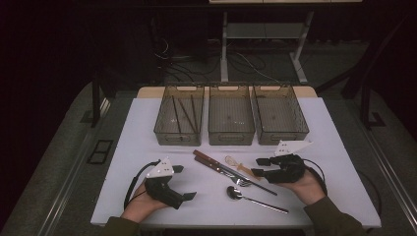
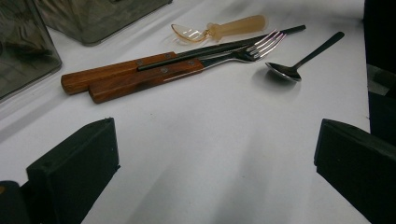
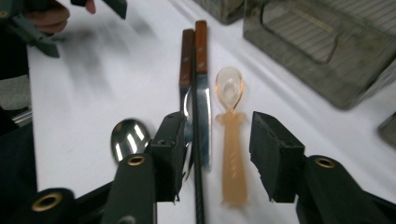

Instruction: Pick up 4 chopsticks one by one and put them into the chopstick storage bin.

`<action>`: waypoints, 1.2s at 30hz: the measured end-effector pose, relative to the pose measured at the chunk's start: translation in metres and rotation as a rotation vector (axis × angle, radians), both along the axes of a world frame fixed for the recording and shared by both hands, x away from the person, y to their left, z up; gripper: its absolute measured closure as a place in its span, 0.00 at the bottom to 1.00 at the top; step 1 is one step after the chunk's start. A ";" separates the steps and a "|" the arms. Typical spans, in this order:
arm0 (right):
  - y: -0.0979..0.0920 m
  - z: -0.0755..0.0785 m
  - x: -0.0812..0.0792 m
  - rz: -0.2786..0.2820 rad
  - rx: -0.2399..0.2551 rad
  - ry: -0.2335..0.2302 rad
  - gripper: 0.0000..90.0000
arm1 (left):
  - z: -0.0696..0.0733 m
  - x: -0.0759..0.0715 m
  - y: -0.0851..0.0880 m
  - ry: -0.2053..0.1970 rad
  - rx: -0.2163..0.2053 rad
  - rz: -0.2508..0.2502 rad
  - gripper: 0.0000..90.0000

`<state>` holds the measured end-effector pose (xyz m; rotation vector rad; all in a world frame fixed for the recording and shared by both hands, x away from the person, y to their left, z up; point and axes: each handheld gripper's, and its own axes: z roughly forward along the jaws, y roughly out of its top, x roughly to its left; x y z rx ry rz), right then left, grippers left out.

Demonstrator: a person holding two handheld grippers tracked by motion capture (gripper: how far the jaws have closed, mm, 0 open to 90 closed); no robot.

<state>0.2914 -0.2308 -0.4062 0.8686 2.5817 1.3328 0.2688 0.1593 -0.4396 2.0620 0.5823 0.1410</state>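
White table (image 1: pixel 324 128) carried three translucent grey bins in a row along its far half: the left bin (image 1: pixel 179 115) held dark chopsticks (image 1: pixel 186 112), while the middle bin (image 1: pixel 230 115) and the right bin (image 1: pixel 279 115) looked empty. Cutlery lay in the near centre of the table. A wood-handled knife (image 2: pixel 116 72) and a wood-handled fork (image 2: pixel 149 77) lay side by side and touching, with one thin dark chopstick (image 2: pixel 224 45) lying along them. A translucent amber plastic spoon (image 3: pixel 232 140) lay just beside the knife blade, and a metal spoon (image 1: pixel 253 196) lay nearer the person, apart from the rest. The left gripper (image 1: pixel 184 183) was held low at the near left of the table, well apart from the cutlery; its jaws were spread wide with nothing but bare table between them. The right gripper (image 3: pixel 217 156) was at the cutlery, jaws parted and straddling the amber spoon's handle and the knife tip together with the chopstick. The jaws had not closed on anything; whether they touched the table could not be told. The other hand (image 3: pixel 49 16) appeared blurred at the far left of the right gripper view.
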 end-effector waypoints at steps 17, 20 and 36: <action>0.002 -0.025 -0.012 0.080 -0.156 0.027 0.83 | 0.000 -0.001 -0.001 -0.005 0.010 -0.006 0.00; 0.003 -0.030 -0.010 0.088 -0.152 0.050 0.83 | 0.000 -0.001 -0.001 -0.004 0.010 -0.006 0.00; 0.009 -0.039 -0.009 0.112 -0.204 0.040 0.92 | 0.000 -0.001 -0.001 -0.002 0.010 -0.007 0.00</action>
